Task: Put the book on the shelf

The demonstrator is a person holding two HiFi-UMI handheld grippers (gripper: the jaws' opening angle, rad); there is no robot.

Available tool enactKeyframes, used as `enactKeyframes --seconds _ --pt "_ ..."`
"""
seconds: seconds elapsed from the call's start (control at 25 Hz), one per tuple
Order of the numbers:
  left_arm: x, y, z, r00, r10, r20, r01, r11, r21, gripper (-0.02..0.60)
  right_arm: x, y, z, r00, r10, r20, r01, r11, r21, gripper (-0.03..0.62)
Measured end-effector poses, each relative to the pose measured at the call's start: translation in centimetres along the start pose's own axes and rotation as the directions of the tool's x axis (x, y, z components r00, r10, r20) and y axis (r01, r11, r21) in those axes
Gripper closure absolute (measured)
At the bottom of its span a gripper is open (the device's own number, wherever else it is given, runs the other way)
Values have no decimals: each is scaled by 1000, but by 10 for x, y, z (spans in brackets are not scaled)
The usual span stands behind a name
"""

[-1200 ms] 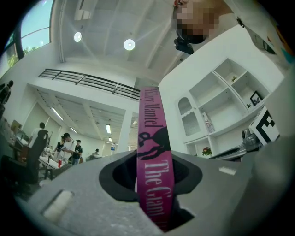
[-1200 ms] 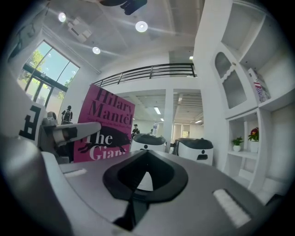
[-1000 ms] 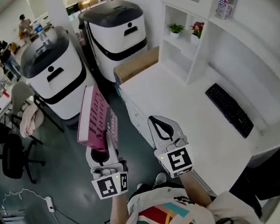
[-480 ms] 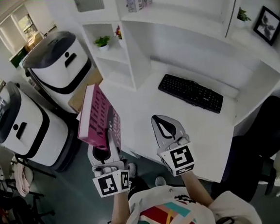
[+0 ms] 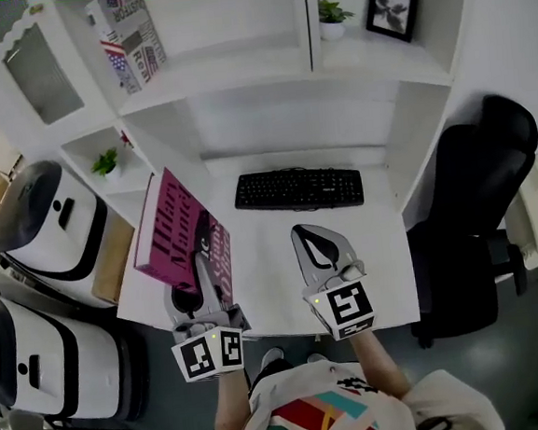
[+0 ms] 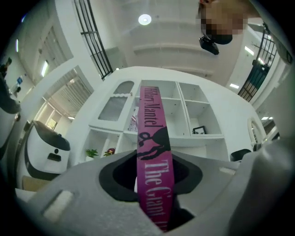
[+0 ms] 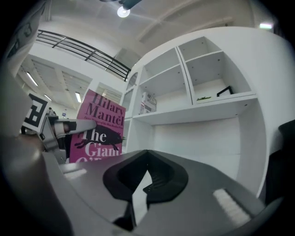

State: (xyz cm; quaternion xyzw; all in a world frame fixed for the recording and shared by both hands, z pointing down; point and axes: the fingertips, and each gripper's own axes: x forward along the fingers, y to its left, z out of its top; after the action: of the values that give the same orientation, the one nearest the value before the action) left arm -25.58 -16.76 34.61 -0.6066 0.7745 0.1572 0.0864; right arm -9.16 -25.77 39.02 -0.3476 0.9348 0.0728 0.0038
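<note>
Left gripper (image 5: 190,299) with book (image 5: 172,232) now before shelf (image 5: 228,70)

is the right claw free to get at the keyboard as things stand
Probably yes: the right claw is empty, only bare desk lies between it and the keyboard, and the pink book is off in the left claw.

Keyboard (image 5: 298,189) on the surface (image 5: 386,274), toward its back, beneath the shelf (image 5: 238,72). Book (image 5: 179,231) upright in the left tongs (image 5: 192,296), over the surface's left front part. Right tongs (image 5: 314,238) just right of the book, before the keyboard. Plant (image 5: 330,14) and picture frame (image 5: 392,6) side by side in the shelf's upper right compartment. Chair (image 5: 468,192) right of the surface. Two rounded units (image 5: 41,229) on the floor at left.
</note>
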Motion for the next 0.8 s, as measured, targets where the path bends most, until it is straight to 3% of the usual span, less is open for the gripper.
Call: enactKeyframes --seconds 0.36,0.56,0.8 --pt "57 -17 -6 981 -190 -31 190 982 -14 445 -1 -32 15 973 -229 1 229 973 -26 594" --pt "72 -20 -11 961 -266 -68 263 963 -50 445 9 -29 27 964 -267 5 267 962 -48 594" --pt "75 -5 -23 950 -298 -90 291 953 -79 445 24 -18 26 959 -282 -16 281 959 -46 594"
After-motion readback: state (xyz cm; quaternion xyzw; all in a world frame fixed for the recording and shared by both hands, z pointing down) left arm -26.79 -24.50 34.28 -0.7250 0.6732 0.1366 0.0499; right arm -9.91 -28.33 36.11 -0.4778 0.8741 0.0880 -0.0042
